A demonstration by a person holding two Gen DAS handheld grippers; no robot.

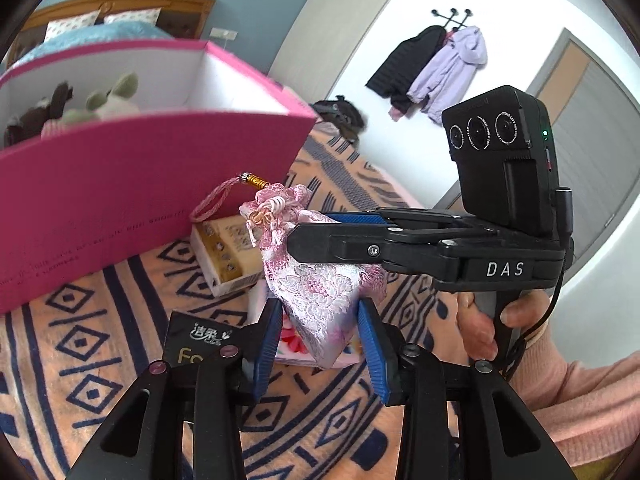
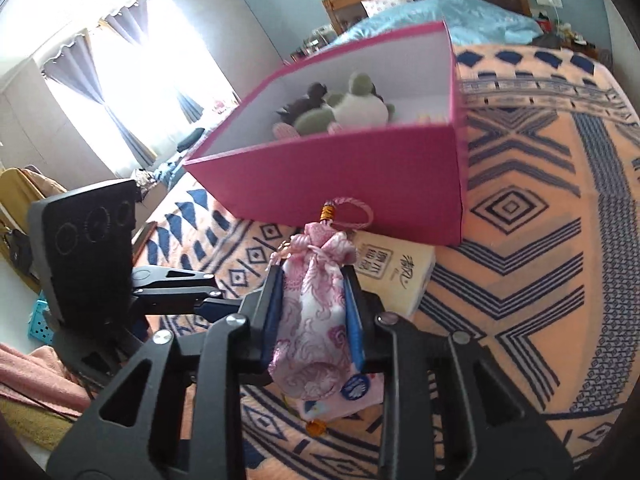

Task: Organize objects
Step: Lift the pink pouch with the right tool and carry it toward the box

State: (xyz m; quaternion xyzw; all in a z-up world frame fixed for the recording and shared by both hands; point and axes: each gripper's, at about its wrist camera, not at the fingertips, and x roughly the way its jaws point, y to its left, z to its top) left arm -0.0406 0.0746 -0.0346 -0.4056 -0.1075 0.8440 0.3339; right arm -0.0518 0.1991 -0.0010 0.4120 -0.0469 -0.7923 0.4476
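Pink brocade pouch (image 2: pixel 310 320) clamped by right gripper (image 2: pixel 312 316); left gripper (image 1: pixel 320 344) apart.

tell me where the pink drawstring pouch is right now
The pink drawstring pouch is clamped in the right gripper, raised above the patterned blanket in front of the pink box; the left gripper straddles its lower end, open.
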